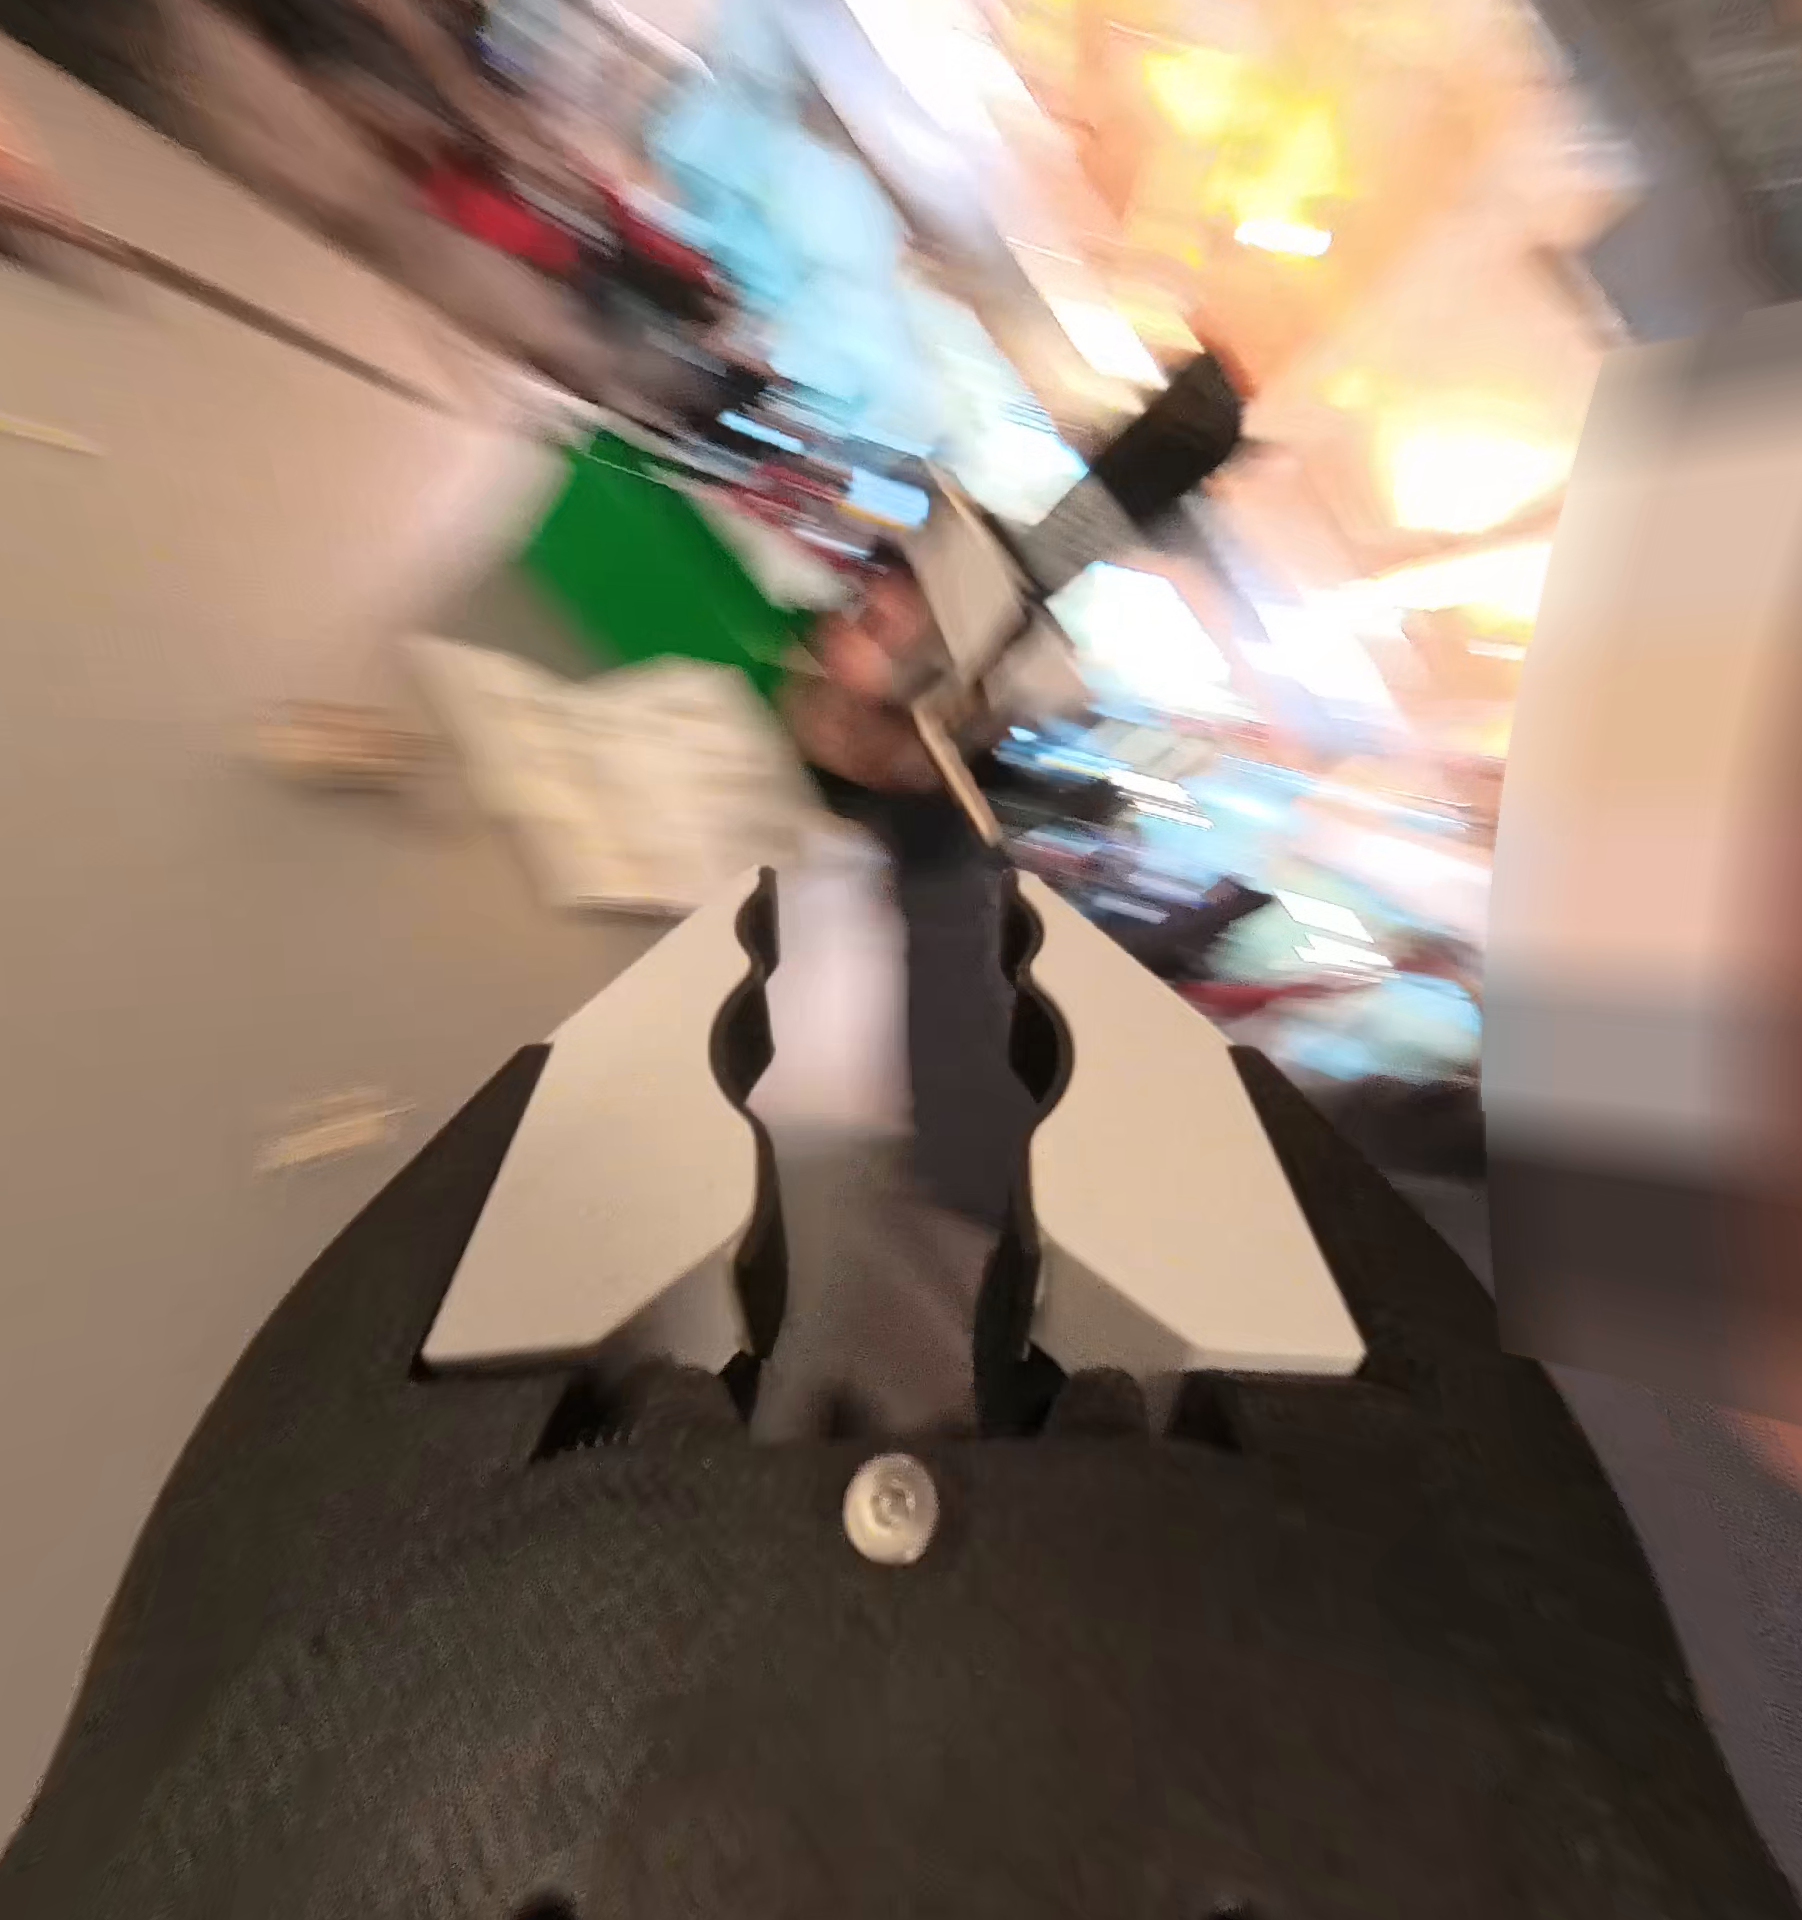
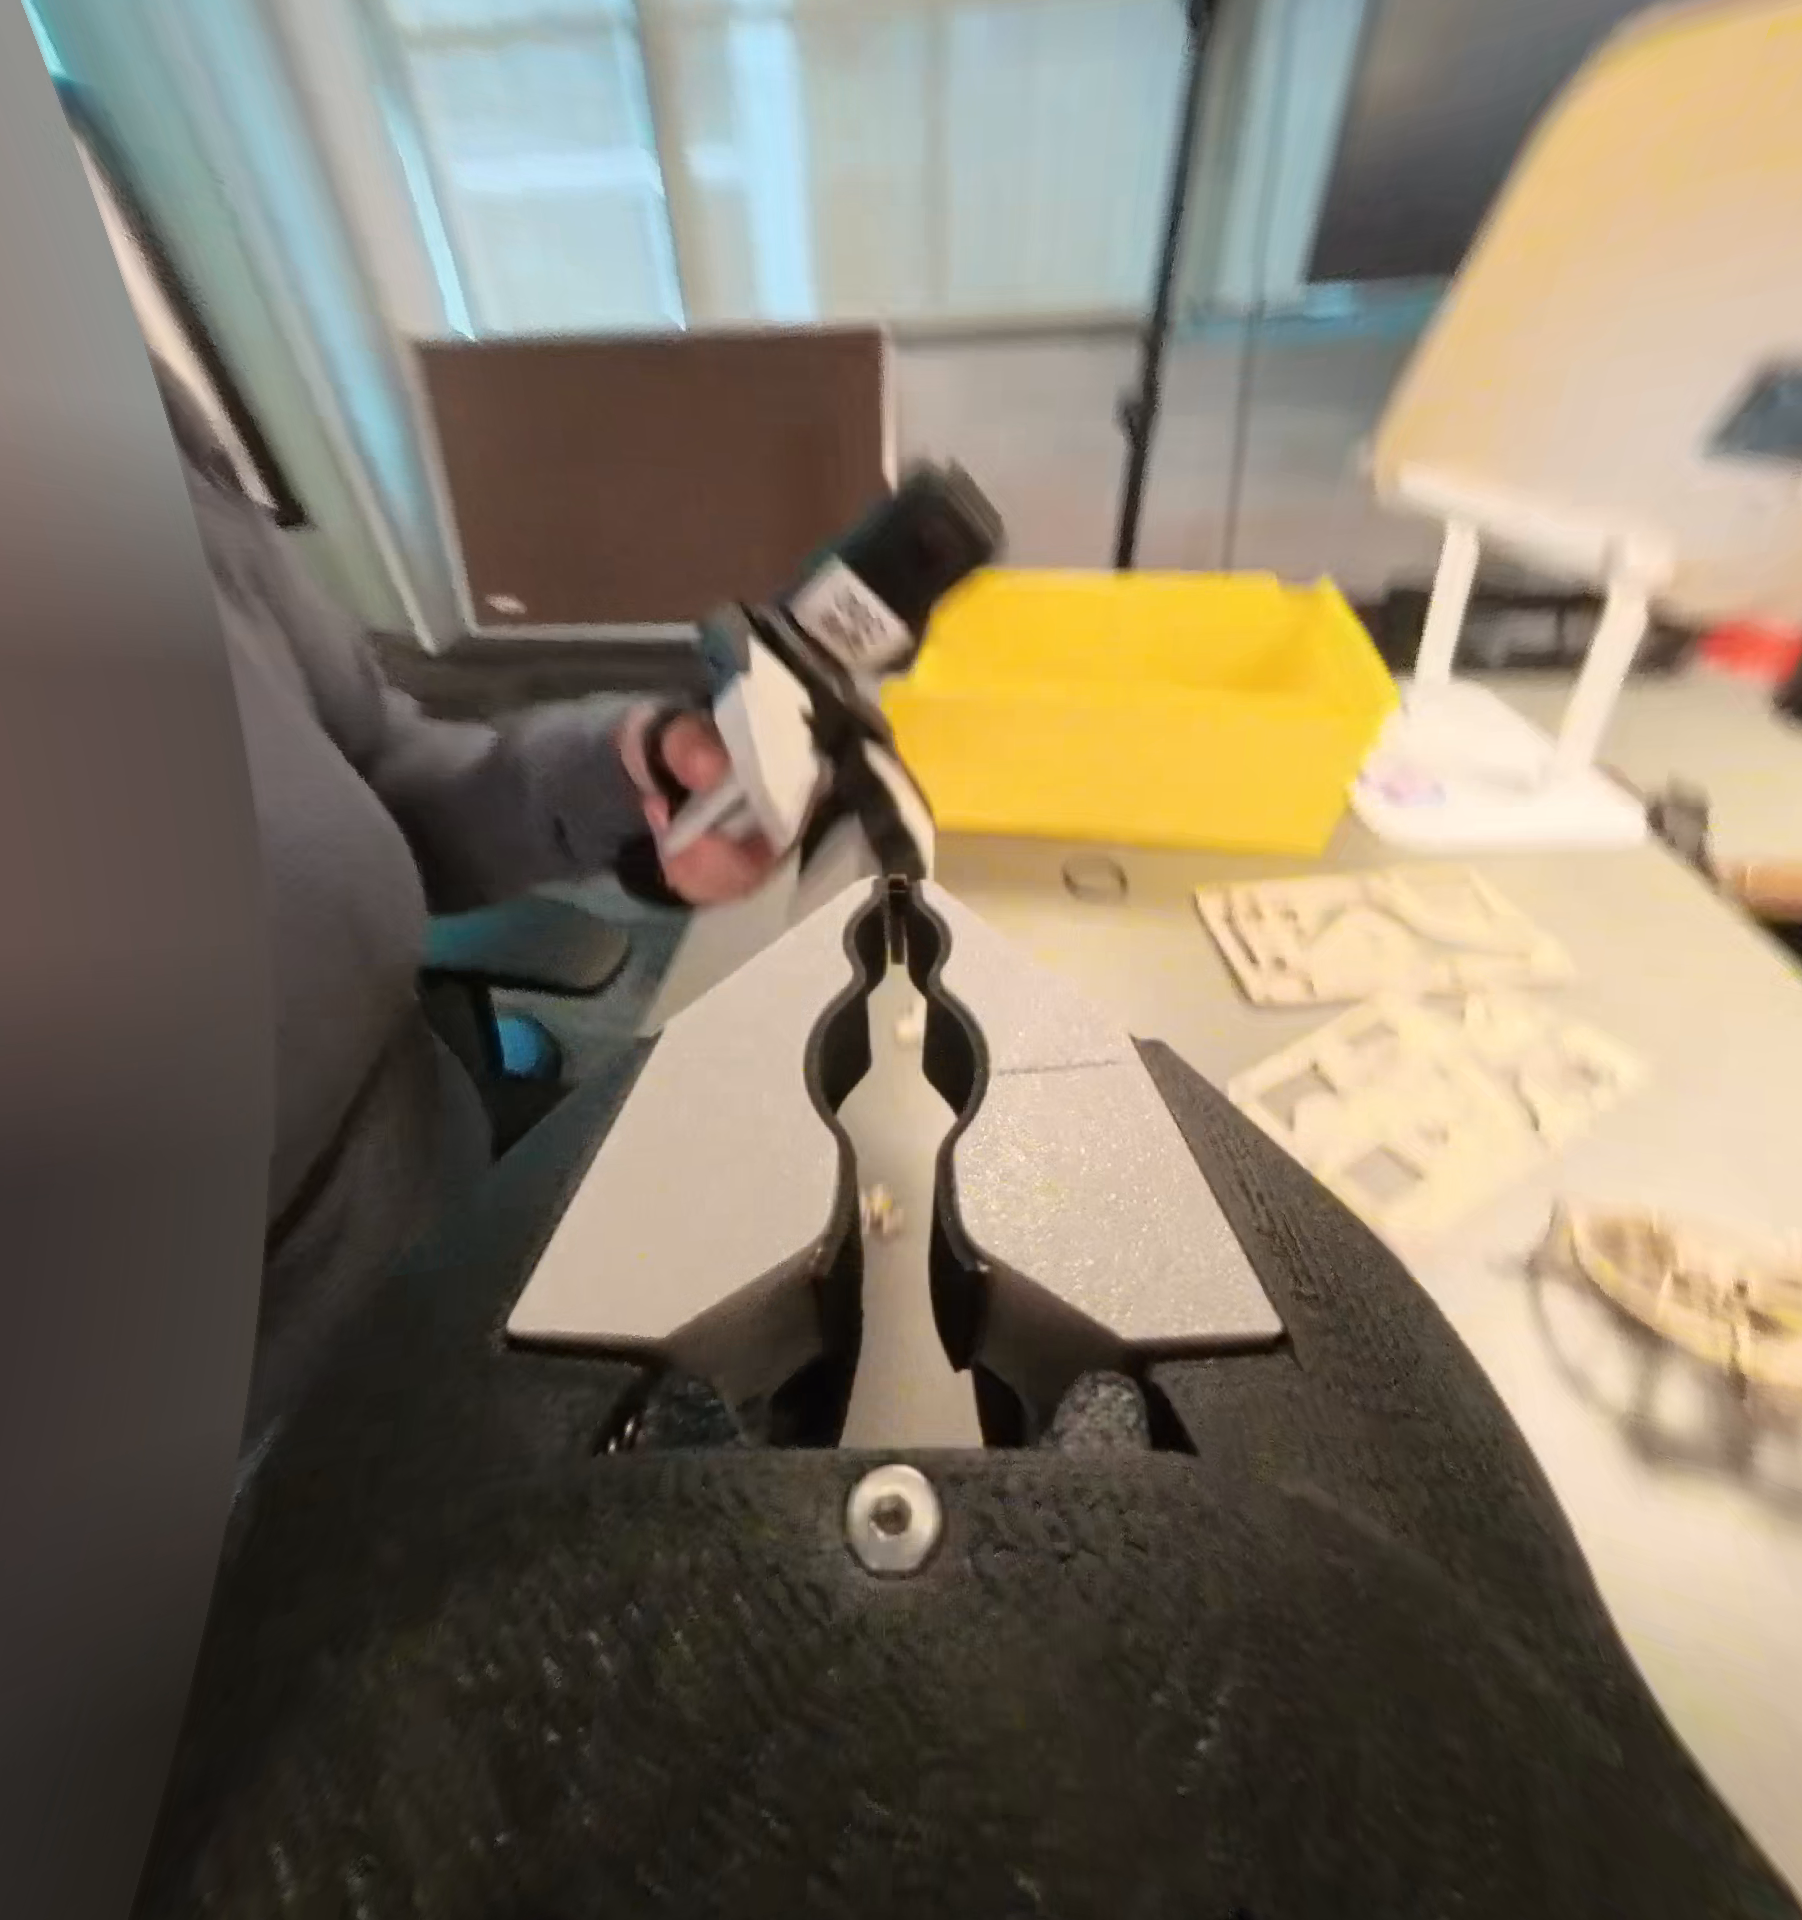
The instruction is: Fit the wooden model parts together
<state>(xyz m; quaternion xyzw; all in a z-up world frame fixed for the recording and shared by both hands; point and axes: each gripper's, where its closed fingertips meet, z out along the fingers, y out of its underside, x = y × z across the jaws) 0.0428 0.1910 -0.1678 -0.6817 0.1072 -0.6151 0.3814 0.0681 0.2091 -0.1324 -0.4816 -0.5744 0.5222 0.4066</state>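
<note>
In the left wrist view, heavily smeared, the left gripper (image 1: 889,914), black-bodied with grey scalloped fingers, is standing with a clear gap between its fingers and nothing between them. Beyond its tips the person's hand (image 1: 866,717) is gripping the handle of the other grey-and-black gripper, which is tilting up toward the right; everything around it, including a green patch (image 1: 658,561), is too blurred to identify.

In the right wrist view, the person's grey sleeve (image 2: 523,779) is reaching in from the left, with the hand (image 2: 699,821) holding the far gripper tilted down over the edge of the pale grey table (image 2: 1707,997). In the centre, the right gripper (image 2: 894,894) is pinched together at its tips with nothing caught between them. Behind it a yellow plastic bin (image 2: 1136,717) is sitting on the table, a small dark ring (image 2: 1094,878) lying just in front of it. To the right, the flat pale wooden model sheets (image 2: 1396,987) are lying spread on the table, well apart from both grippers, a partly built wooden model (image 2: 1728,1288) is resting nearer the lower right, and a white lamp stand (image 2: 1499,748) is standing behind them.
</note>
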